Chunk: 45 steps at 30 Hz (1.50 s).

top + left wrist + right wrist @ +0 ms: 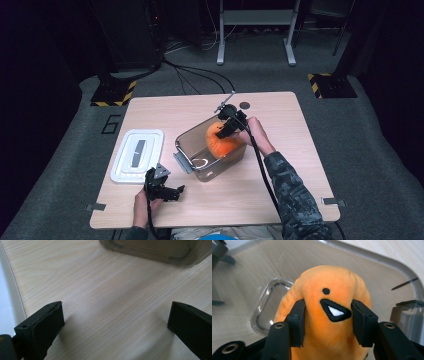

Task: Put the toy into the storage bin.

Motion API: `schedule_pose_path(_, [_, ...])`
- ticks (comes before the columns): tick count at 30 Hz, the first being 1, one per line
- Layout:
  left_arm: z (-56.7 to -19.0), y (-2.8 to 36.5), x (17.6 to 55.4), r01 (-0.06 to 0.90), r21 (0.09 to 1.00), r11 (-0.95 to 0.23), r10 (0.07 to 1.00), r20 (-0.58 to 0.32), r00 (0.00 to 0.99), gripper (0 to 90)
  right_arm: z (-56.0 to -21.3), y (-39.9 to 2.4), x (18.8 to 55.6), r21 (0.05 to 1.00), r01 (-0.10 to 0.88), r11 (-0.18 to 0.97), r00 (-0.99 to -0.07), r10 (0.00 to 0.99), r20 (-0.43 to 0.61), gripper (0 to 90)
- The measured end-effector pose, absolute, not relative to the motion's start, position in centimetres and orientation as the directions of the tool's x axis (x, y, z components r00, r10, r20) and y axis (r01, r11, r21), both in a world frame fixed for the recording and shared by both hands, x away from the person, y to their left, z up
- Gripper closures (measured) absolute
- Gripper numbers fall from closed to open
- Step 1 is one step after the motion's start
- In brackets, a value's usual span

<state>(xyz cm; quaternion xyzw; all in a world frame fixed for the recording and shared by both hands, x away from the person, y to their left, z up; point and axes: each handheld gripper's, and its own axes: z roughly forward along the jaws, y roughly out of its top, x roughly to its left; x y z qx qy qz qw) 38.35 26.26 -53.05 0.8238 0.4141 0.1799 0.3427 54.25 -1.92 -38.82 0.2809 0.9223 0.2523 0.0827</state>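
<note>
Plush toy (329, 322): orange, soft, w/ black embroidered mouth.

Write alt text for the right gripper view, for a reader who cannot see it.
An orange plush toy with a black dot eye and a stitched black mouth sits between the two black jaws of the right hand-held gripper, whose pads press its sides. Under it lies a clear plastic bin on a pale wooden table.

Black gripper (172, 191) pair, trailing black cables, camouflage sleeve (292, 192).
</note>
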Motion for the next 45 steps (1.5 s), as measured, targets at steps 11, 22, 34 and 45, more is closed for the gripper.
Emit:
schedule_pose_path(11, [-53.1, 26.3, 38.4, 0.56, 0.713, -0.422, 0.806, 0.012, 0.592, 0.1, -39.6, -2.0, 54.6, 0.476, 0.513, 0.714, -0.815, 0.579, 0.009, 44.8])
schedule_pose_path(22, [-53.1, 26.3, 38.4, 0.559, 0.713, -0.423, 0.805, 0.012, 0.593, 0.1, -39.4, -2.4, 54.7, 0.474, 0.536, 0.699, -0.797, 0.603, 0.012, 35.8])
schedule_pose_path(34, [-53.0, 26.3, 38.4, 0.56, 0.713, -0.423, 0.805, 0.012, 0.593, 0.1, -37.8, -3.8, 53.9, 0.566, 0.518, 0.641, -0.796, 0.604, 0.045, 15.9])
schedule_pose_path(45, [-53.0, 26.3, 38.4, 0.56, 0.713, -0.422, 0.805, 0.012, 0.593, 0.1, -36.3, -6.1, 51.8, 0.638, 0.481, 0.601, -0.798, 0.601, 0.035, 6.9])
